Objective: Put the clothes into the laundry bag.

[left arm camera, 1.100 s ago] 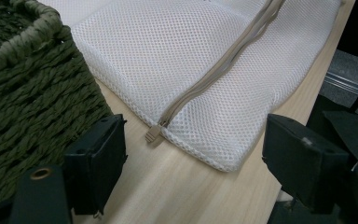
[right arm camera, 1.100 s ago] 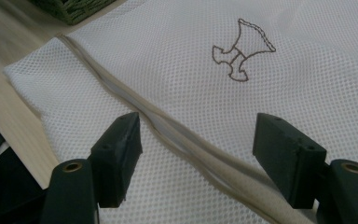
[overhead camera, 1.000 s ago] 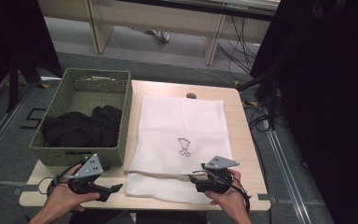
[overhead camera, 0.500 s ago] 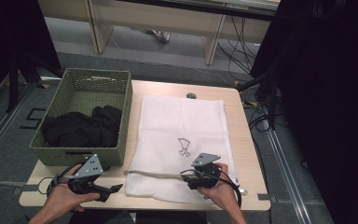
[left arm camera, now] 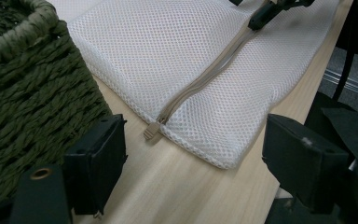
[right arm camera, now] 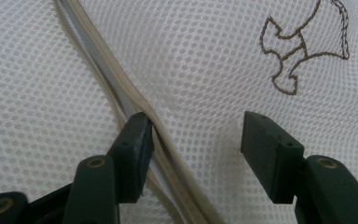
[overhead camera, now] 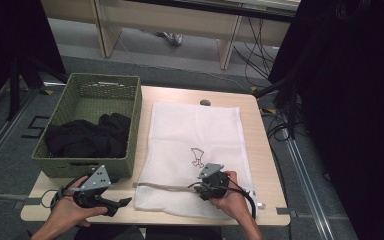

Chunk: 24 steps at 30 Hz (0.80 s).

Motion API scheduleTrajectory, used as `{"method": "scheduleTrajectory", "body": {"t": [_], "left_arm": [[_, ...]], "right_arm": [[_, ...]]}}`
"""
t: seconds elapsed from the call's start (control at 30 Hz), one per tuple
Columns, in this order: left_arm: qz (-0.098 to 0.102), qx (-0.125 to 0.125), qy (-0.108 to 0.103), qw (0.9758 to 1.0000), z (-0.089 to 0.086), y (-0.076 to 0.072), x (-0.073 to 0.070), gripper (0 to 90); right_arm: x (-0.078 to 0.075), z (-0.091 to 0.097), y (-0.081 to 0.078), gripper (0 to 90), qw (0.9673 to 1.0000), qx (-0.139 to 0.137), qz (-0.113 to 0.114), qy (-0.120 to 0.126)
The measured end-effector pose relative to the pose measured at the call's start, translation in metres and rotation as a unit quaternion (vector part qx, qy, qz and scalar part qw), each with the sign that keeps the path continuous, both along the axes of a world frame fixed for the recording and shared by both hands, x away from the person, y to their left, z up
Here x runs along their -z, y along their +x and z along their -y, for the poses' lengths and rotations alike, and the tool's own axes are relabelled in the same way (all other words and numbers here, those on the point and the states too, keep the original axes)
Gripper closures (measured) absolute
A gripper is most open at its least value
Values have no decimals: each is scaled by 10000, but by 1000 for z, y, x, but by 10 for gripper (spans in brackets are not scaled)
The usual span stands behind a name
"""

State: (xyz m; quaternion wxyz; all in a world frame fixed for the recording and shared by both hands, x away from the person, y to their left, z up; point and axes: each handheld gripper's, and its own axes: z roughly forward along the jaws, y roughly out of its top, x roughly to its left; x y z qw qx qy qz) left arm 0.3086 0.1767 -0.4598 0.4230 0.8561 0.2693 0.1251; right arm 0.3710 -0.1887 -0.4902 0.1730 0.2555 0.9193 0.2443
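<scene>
1. Table (overhead camera: 265, 150): light wood, carries everything; mesh bag taken as landmark below.
2. Mesh bag (overhead camera: 195, 135): white, flat, mid-table, small stitched outline on top; near edge overhangs nothing.
3. Basket (overhead camera: 130, 107): green woven, touching or just beside the bag's left edge; dark clothes (overhead camera: 87, 137) heaped inside.
4. Zipper (overhead camera: 162, 187): beige, runs along the bag's near end; pull tab (left arm camera: 151, 132) lies at the bag's left corner, zipper apparently shut.
5. Left gripper (overhead camera: 122, 202): parked on the table off the bag's near-left corner, jaws spread, nothing between them, aimed toward the pull tab.
6. Right gripper (right arm camera: 193, 140): pressed down onto the bag at the zipper, right of the zipper's middle; jaws have just been closing, one jaw against the zipper tape, mesh between them, no pinch yet.
7. Risks, judged: jaws closing here likely to gather loose mesh instead of tape, so hold slips; too shallow a bite lets the bag slide when the tab is pulled; left gripper may snag the basket weave on approach.
</scene>
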Motion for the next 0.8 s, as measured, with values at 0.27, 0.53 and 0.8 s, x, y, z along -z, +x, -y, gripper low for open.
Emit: {"method": "scheduleTrajectory", "body": {"t": [0.27, 0.53, 0.8], "left_arm": [[43, -73, -44, 10000, 0, 0, 0, 213], [-124, -160, -286, 9994, -2, -2, -7, 216], [-30, -282, -535, 9982, -11, -2, -28, 215]], "right_arm": [[-17, -4, 8, 782, 9995, -100, 279, 57], [-31, -3, 13, 851, 9988, 30, 389, 300], [-45, 3, 14, 854, 9970, 161, 521, 551]]}}
